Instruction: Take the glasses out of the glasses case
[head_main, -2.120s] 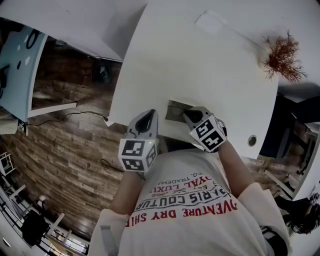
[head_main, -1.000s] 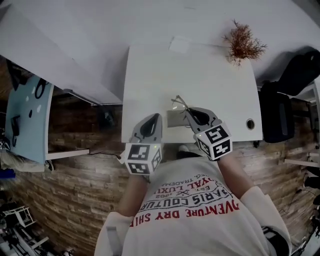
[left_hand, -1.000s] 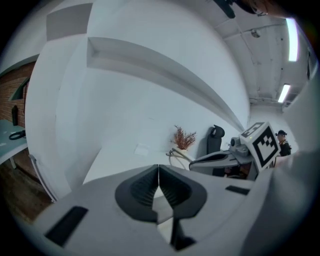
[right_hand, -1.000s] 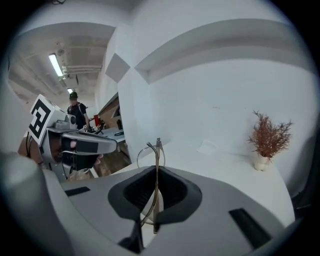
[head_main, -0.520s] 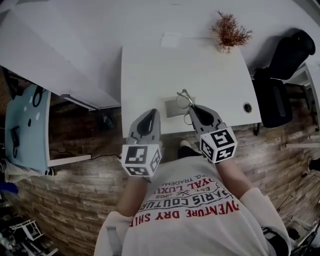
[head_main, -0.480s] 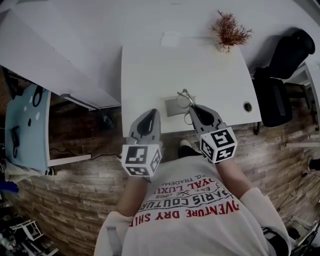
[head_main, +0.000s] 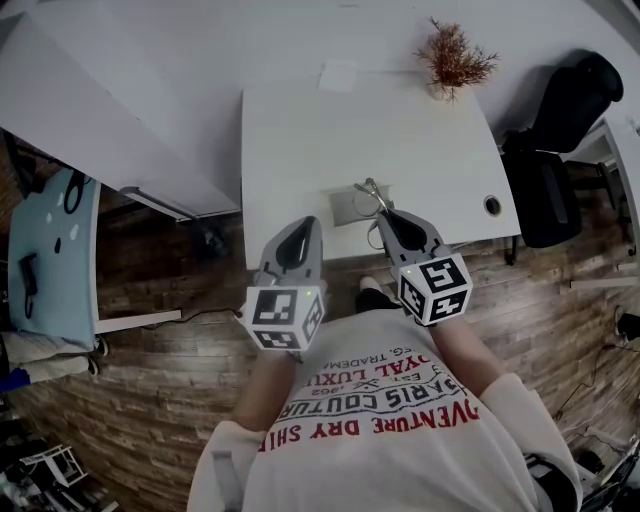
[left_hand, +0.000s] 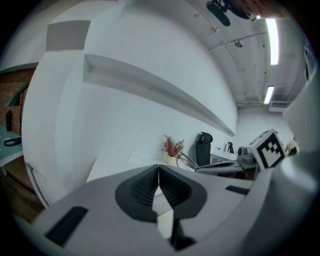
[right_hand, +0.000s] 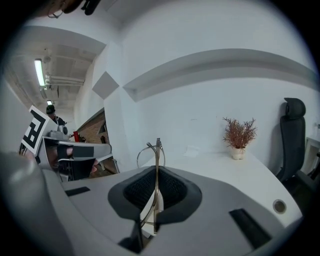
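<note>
The thin wire-framed glasses (head_main: 371, 190) hang just above the flat grey glasses case (head_main: 346, 208), which lies near the front edge of the white table (head_main: 300, 130). My right gripper (head_main: 384, 217) is shut on one temple of the glasses (right_hand: 150, 150), which stand upright between its pads with a lens ring showing beyond the tips. My left gripper (head_main: 304, 226) hovers at the table's front edge, left of the case, shut with nothing between its pads (left_hand: 150, 187). In the left gripper view the right gripper (left_hand: 235, 164) shows at the right, with the glasses (left_hand: 187, 159) sticking out of it.
A dried plant in a small pot (head_main: 455, 55) and a white sheet of paper (head_main: 339, 75) sit at the table's far side. A cable hole (head_main: 492, 205) is at the front right corner. A black chair (head_main: 565, 100) stands to the right, a white desk (head_main: 90, 110) to the left.
The right gripper has drawn the glasses up and back out of the case toward the person. The left gripper has pulled back off the table edge.
</note>
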